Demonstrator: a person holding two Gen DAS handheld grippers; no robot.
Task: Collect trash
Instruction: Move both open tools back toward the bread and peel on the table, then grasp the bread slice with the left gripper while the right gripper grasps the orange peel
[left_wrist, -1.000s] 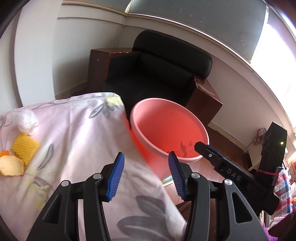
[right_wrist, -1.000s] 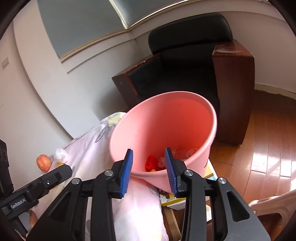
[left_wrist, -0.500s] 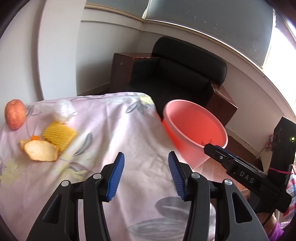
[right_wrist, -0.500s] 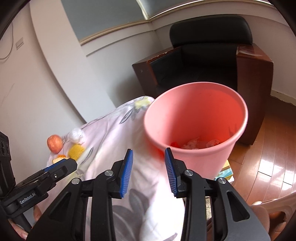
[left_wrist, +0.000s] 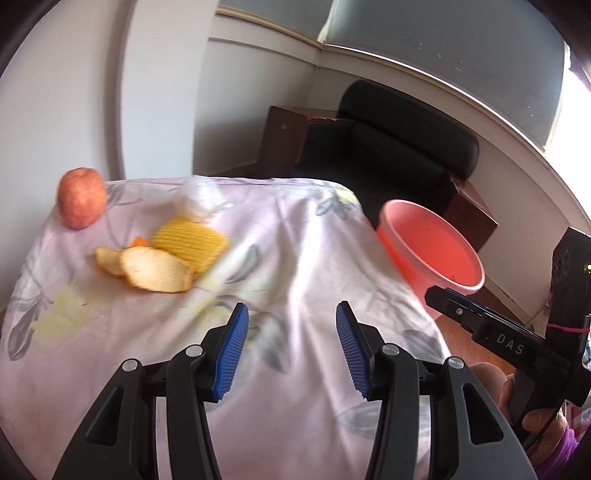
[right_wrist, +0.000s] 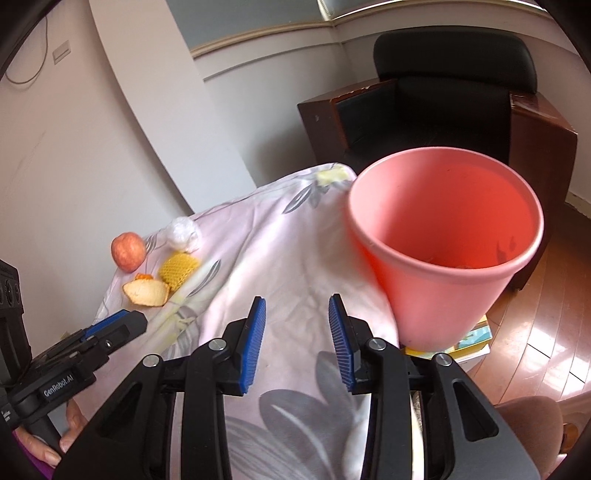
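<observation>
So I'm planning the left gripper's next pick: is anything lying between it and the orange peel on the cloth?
Nothing visible does. The left gripper is open and empty, and only bare floral cloth lies between it and the orange peel. The yellow foam net sits just behind the peel, touching it, not in front.

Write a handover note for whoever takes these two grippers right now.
Left gripper: open, empty, over the cloth-covered table.
Right gripper: open, empty, beside the pink bin.
Bin stands off the table's right edge; something lies at its bottom, but what is unclear.
Left on the table's far left: orange peel, yellow foam net, crumpled white plastic. The apple next to them looks whole, probably not trash.
Next: pick up the peel, net and plastic and drop them in the bin.
</observation>
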